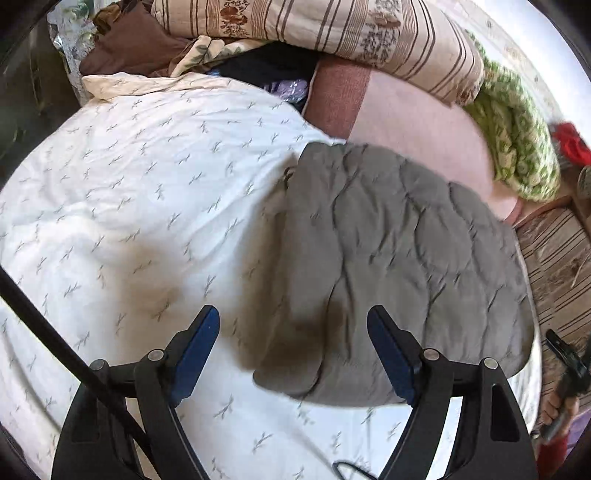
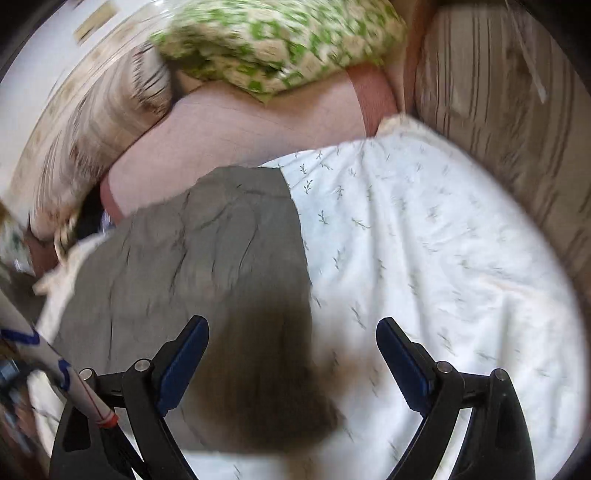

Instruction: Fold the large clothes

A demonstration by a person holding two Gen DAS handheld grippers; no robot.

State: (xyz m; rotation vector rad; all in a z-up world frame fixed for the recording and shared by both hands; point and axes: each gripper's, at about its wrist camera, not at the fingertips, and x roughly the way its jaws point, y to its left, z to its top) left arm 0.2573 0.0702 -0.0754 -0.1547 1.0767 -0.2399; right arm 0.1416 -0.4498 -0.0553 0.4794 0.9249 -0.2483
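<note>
White bedding printed with small grey sprigs (image 1: 129, 192) fills the left of the left wrist view; a folded grey quilted garment (image 1: 388, 251) lies on it right of centre. The left gripper (image 1: 293, 325), bottom centre, is spread wide, holding nothing. In the blurred right wrist view, the right gripper (image 2: 292, 338) likewise gapes empty above the garment's right edge.

a grey quilted padded garment (image 1: 399, 258) lies on a white sprig-printed bedsheet (image 1: 129, 184), toward its right side; behind it a pink flat cushion (image 1: 417, 125), with a striped floral pillow (image 1: 332, 33) and a green patterned fabric bundle (image 1: 517, 147) resting on it
</note>
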